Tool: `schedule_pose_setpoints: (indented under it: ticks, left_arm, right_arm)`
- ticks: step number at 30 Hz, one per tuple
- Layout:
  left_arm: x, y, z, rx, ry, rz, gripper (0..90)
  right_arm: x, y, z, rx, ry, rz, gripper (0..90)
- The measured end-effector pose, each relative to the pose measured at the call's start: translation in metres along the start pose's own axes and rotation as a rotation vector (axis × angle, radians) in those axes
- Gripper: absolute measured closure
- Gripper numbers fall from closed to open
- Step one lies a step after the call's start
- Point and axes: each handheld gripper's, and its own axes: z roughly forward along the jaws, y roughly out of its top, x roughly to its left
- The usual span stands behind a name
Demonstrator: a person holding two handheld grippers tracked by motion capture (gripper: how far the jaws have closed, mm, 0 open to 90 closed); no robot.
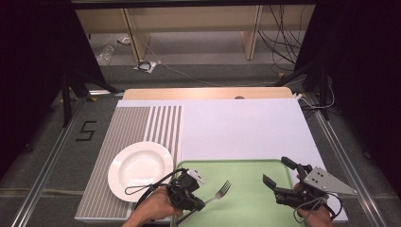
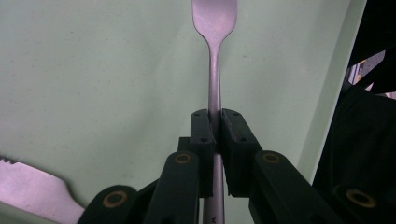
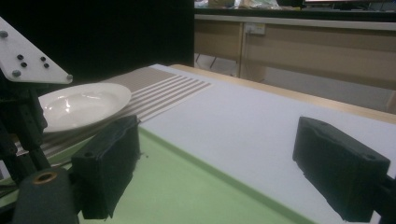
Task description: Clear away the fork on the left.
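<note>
Fork (image 1: 221, 191) handle sits clamped between the jaws of the left hand-held gripper (image 1: 201, 201), tines pointing out over the green tray (image 1: 246, 170) on the bench. Right hand-held gripper (image 1: 275, 175) holds nothing, jaws wide apart above the tray's right edge. White plate (image 1: 140, 168) lies just left.

A silver fork (image 1: 221, 191) lies over the green tray (image 1: 246, 166), its handle clamped.

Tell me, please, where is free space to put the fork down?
The white plate is bare. The green tray is open between the left gripper, shut on the fork, and the open right gripper. The white board behind the tray is free. A knife lies near the left gripper.
</note>
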Motion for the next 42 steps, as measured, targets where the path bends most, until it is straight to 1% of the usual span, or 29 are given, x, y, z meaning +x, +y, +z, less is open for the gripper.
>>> schedule_pose_setpoints:
  ticks: [3, 8, 9, 12, 17, 19, 21, 25, 27, 34, 37, 39, 40, 41, 42]
  left_arm:
    - [-0.003, 0.000, 0.004, 0.016, -0.006, 0.012, 83.5]
    - [-0.006, -0.001, 0.010, 0.038, -0.015, 0.022, 83.4]
    - [-0.006, -0.001, 0.011, 0.035, -0.015, 0.016, 83.5]
    - [-0.008, 0.000, 0.012, 0.041, -0.019, 0.019, 83.5]
    - [-0.009, -0.001, 0.016, 0.067, -0.026, 0.016, 83.4]
    - [-0.009, -0.002, 0.019, 0.070, -0.030, 0.007, 83.5]
    - [-0.010, -0.002, 0.022, 0.085, -0.031, 0.009, 83.4]
    - [-0.010, -0.003, 0.026, 0.094, -0.036, 0.007, 83.5]
    - [-0.011, -0.003, 0.027, 0.103, -0.040, 0.012, 83.5]
    - [-0.014, -0.003, 0.034, 0.126, -0.031, 0.020, 83.4]
    - [-0.014, -0.003, 0.036, 0.128, -0.028, 0.013, 82.8]
    - [-0.013, -0.003, 0.037, 0.126, -0.047, -0.007, 80.7]
    - [-0.013, -0.003, 0.036, 0.123, -0.054, -0.006, 76.9]
    - [-0.014, -0.002, 0.035, 0.113, -0.050, -0.004, 72.0]
    - [-0.016, 0.000, 0.034, 0.102, -0.044, -0.003, 64.0]
  right_arm:
    - [0.000, 0.000, 0.000, 0.001, 0.001, -0.001, 15.6]
    - [0.000, 0.000, 0.000, 0.000, 0.000, -0.002, 15.6]
    - [0.000, 0.000, 0.000, 0.004, 0.001, -0.003, 15.6]
    - [0.001, 0.000, 0.000, -0.001, 0.000, -0.003, 15.7]
    - [0.001, 0.000, 0.000, 0.000, 0.000, -0.004, 15.7]
    - [0.001, 0.000, 0.000, 0.000, 0.001, -0.004, 15.7]
    - [0.001, 0.000, 0.000, 0.002, 0.001, -0.005, 15.7]
    - [0.001, 0.000, 0.000, 0.004, 0.001, -0.006, 15.7]
    - [0.001, 0.000, 0.000, 0.004, 0.001, -0.007, 15.7]
    - [0.002, 0.000, 0.000, 0.004, 0.002, -0.008, 15.7]
    - [0.002, 0.000, 0.000, 0.005, 0.002, -0.009, 15.7]
    - [0.002, 0.000, 0.000, 0.004, 0.003, -0.009, 15.7]
    - [0.002, 0.000, 0.000, 0.004, 0.004, -0.009, 15.7]
    - [0.002, 0.000, 0.000, 0.004, 0.003, -0.009, 15.7]
    - [0.002, 0.000, 0.000, 0.003, 0.003, -0.008, 15.7]
